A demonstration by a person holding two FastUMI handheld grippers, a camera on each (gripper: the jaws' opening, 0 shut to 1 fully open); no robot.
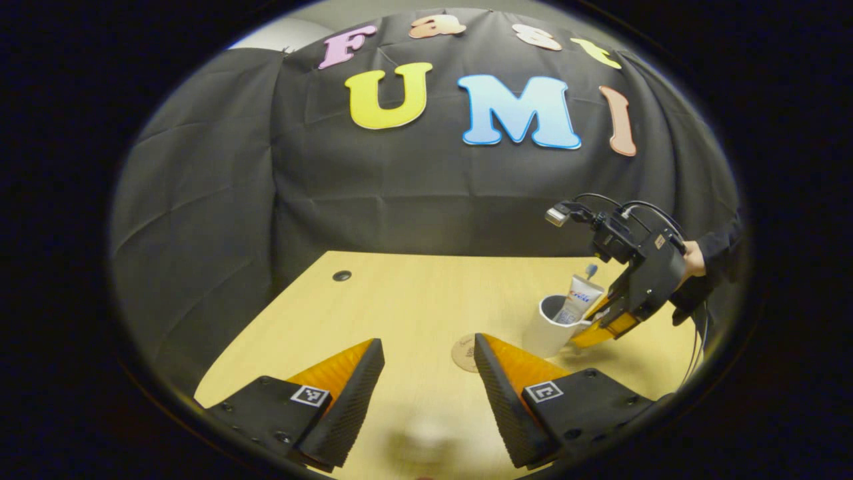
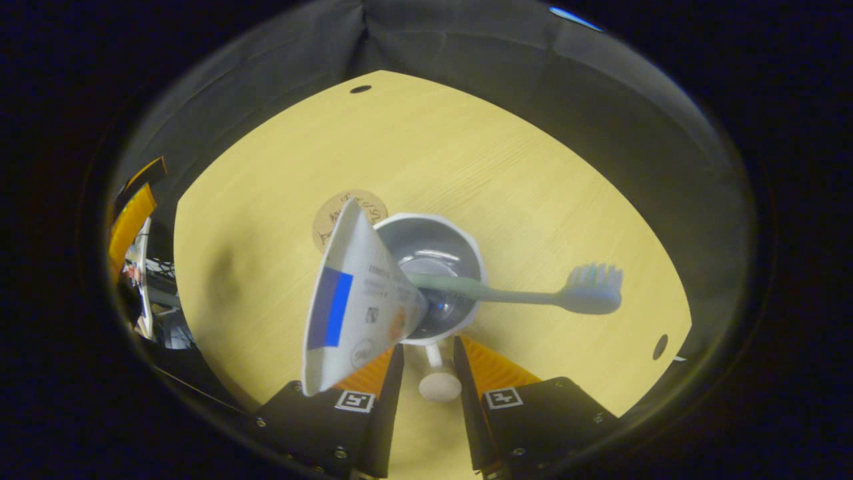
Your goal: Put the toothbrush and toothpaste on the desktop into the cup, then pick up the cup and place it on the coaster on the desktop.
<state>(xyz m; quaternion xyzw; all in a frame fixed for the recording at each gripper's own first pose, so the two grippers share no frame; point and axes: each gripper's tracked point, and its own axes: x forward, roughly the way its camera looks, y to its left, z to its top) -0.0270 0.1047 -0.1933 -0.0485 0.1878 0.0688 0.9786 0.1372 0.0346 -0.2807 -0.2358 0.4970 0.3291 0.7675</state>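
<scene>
We have the toothbrush (image 2: 520,293) and toothpaste (image 2: 353,300) already standing in the cup (image 2: 433,230), which sits on the bench (image 2: 466,147) just beside the coaster (image 2: 333,210). Our right tool (image 2: 430,373) straddles the cup's handle (image 2: 436,380); whether its fingers press yet we cannot tell. Our left tool (image 1: 426,373) hangs released, near the coaster. We judge the lift is next: clench firmly on the handle, raise the cup level so the leaning toothpaste stays in, then centre it over the coaster before lowering.
</scene>
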